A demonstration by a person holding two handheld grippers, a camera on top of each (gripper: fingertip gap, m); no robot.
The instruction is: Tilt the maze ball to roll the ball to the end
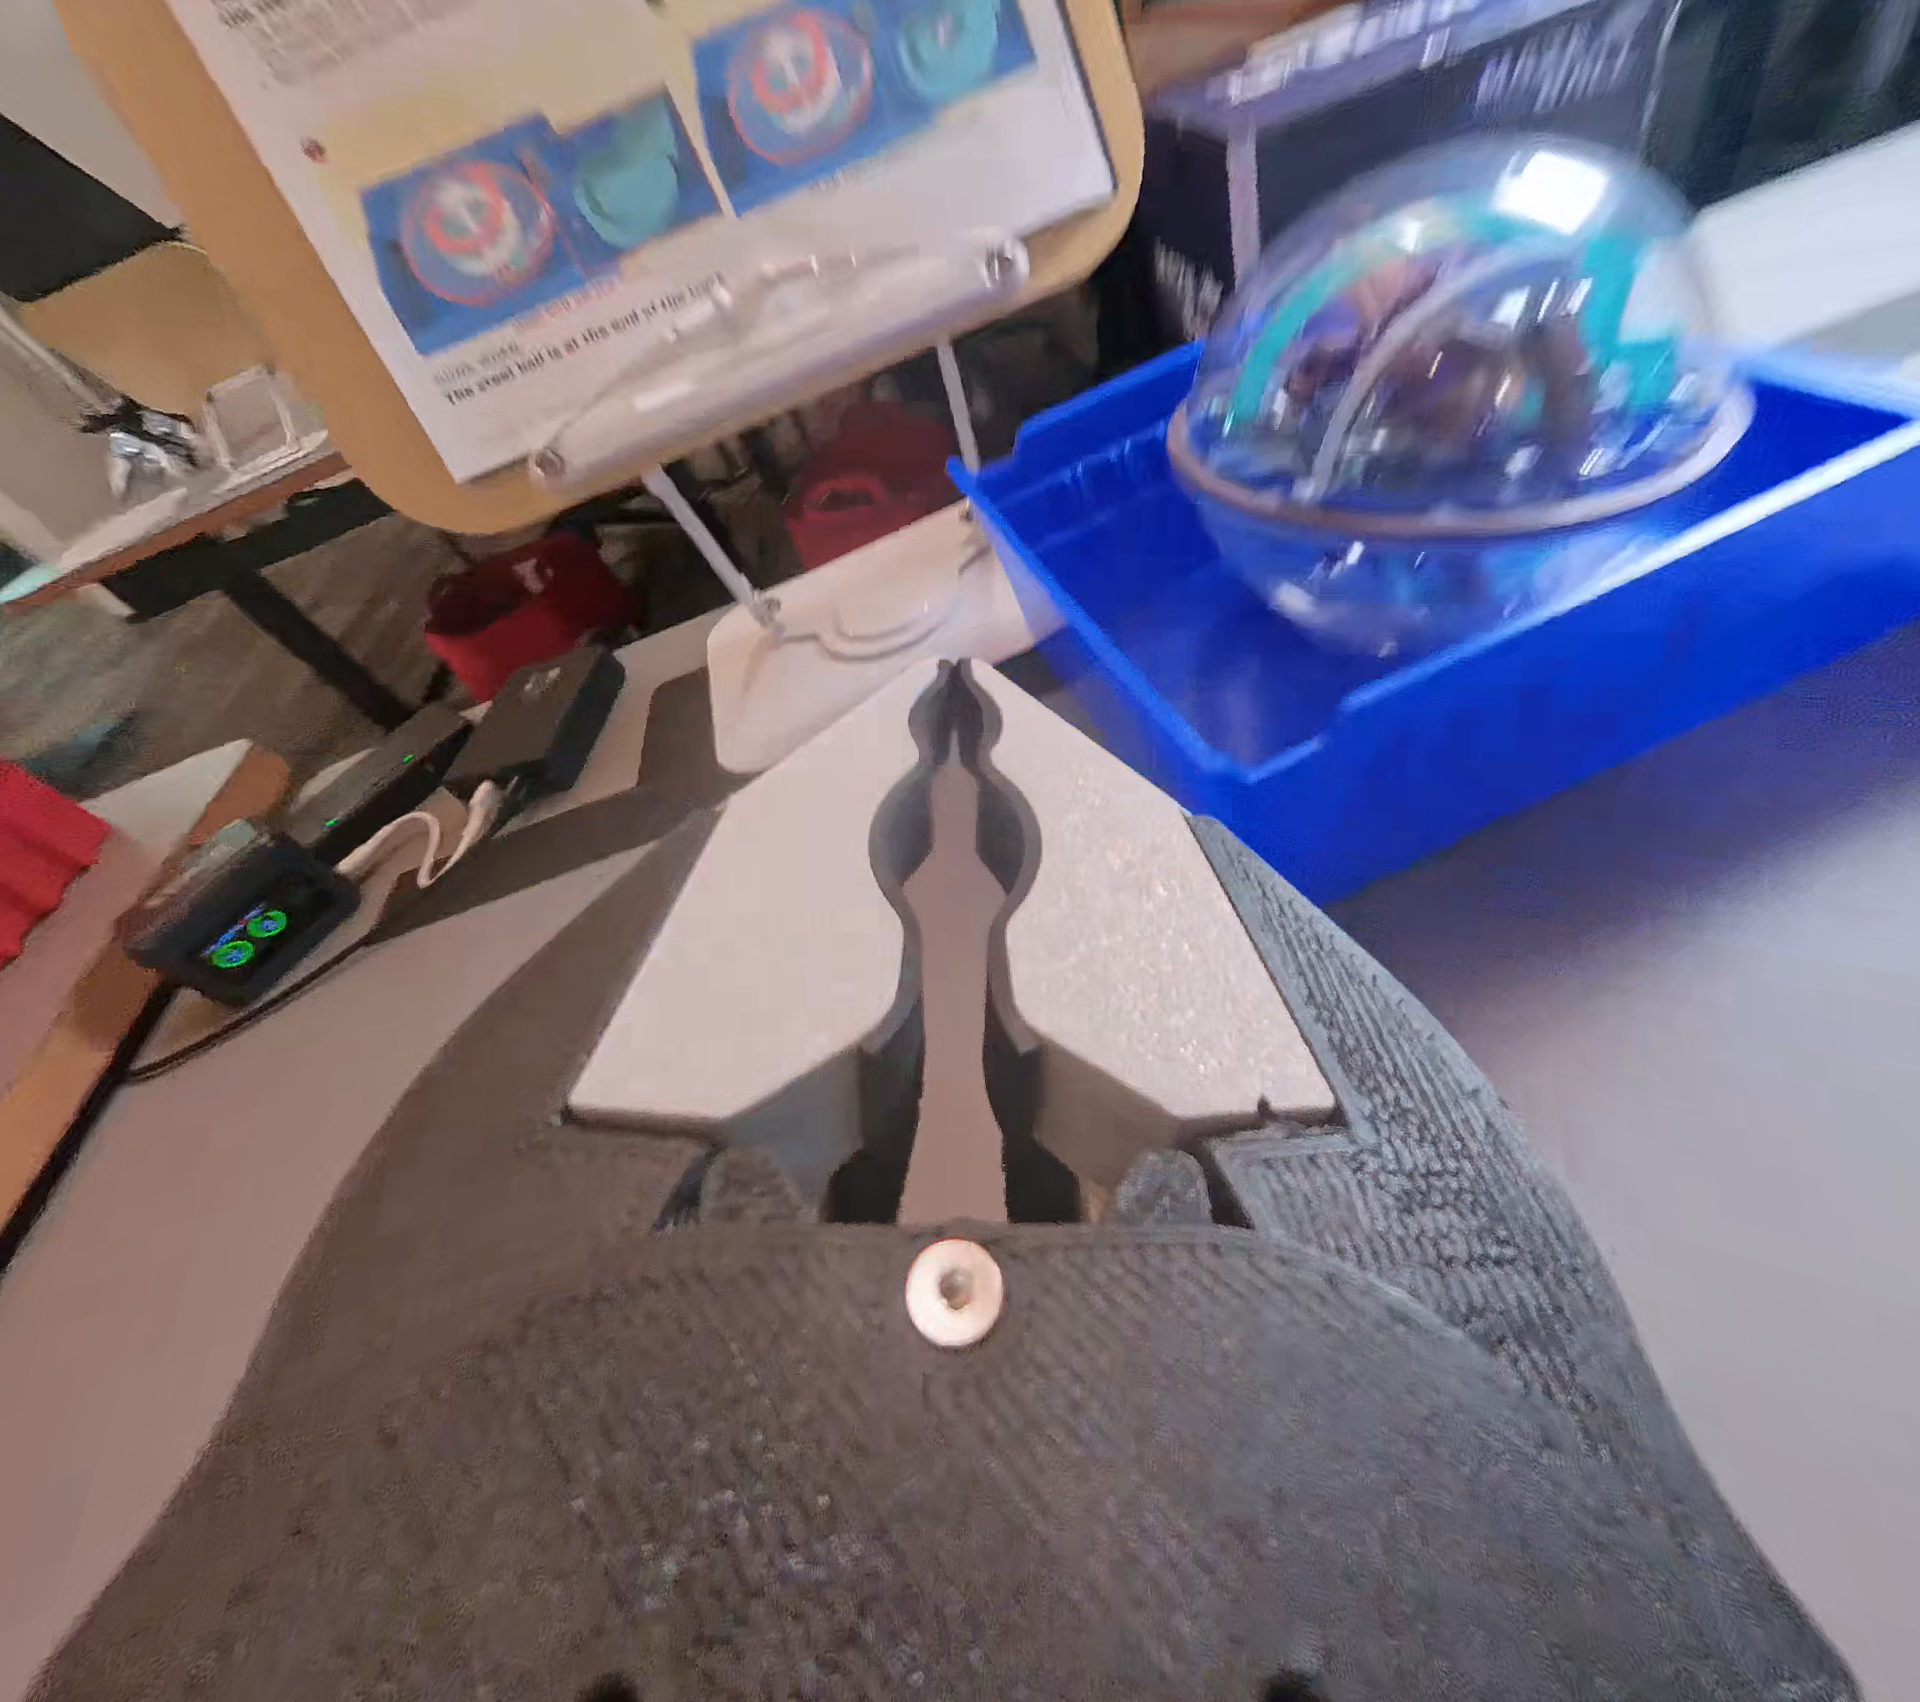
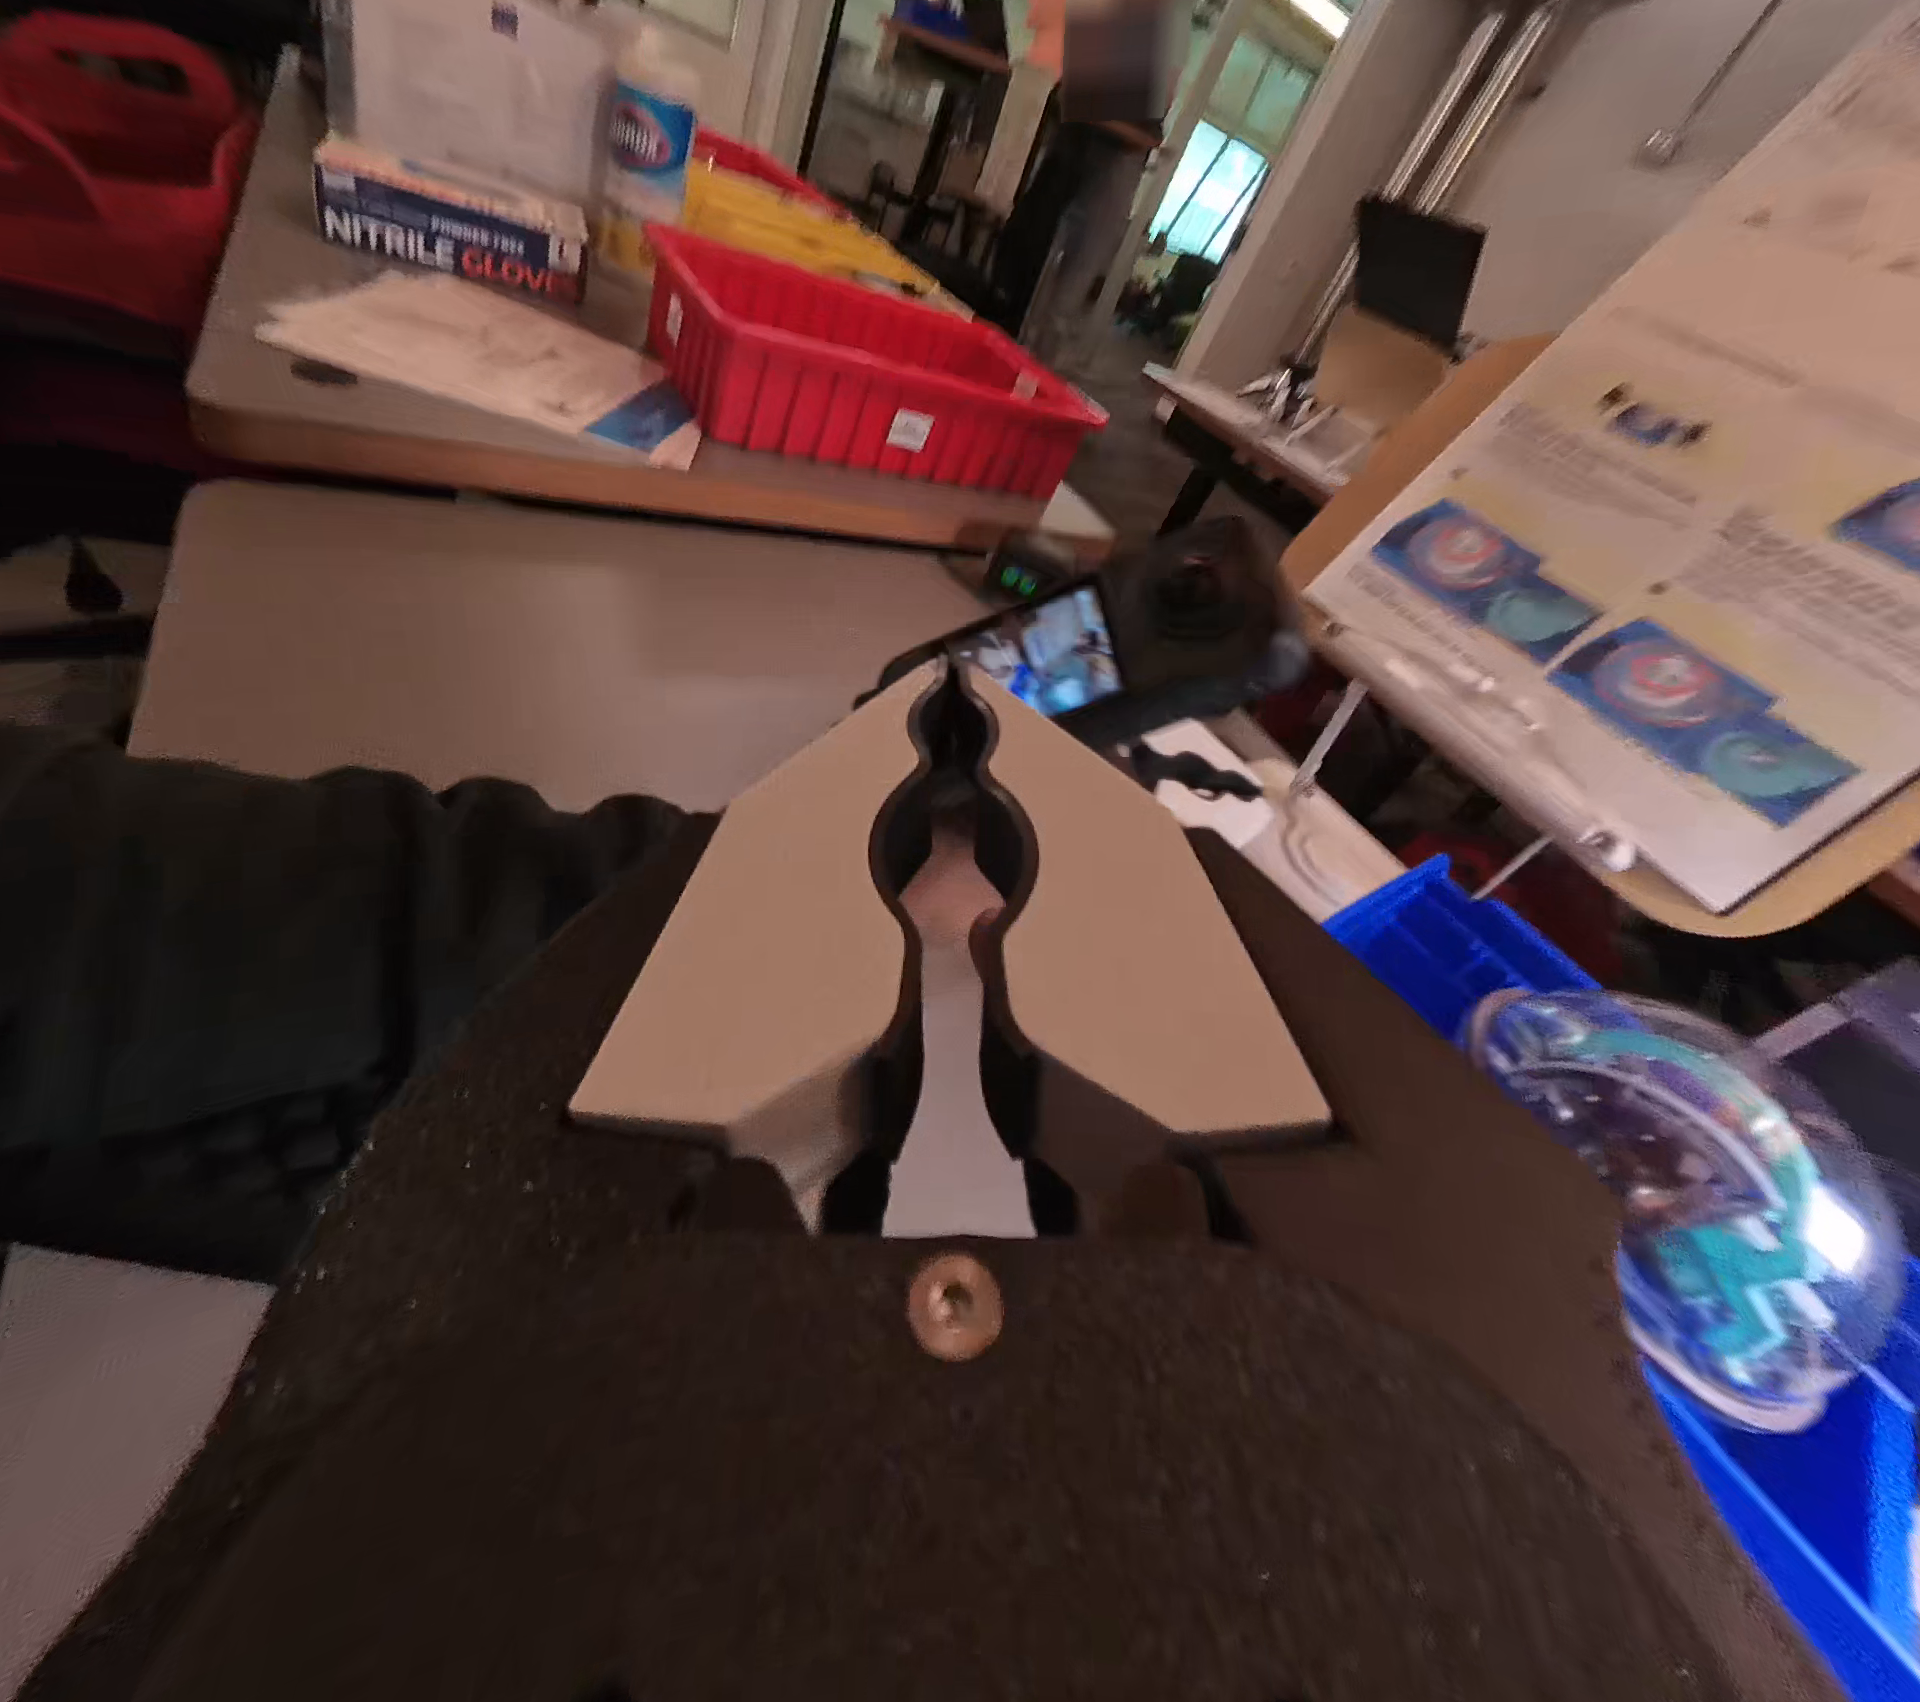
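maze ball (image 1: 1455, 395): seated in the blue bin (image 1: 1455, 748) near the surface's far edge, kept from rolling.
left hand-held gripper (image 1: 954, 673): fingers together, nothing held, parked beside the bin.
right hand-held gripper (image 2: 954, 673): fingers together, empty.

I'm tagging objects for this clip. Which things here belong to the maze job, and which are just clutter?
For the job:
- maze ball, resting in the blue bin
- left gripper and right gripper, both shut and empty
- instruction sheet on its stand

Lying about:
- red bin
- glove box
- loose papers
- dark box behind the blue bin
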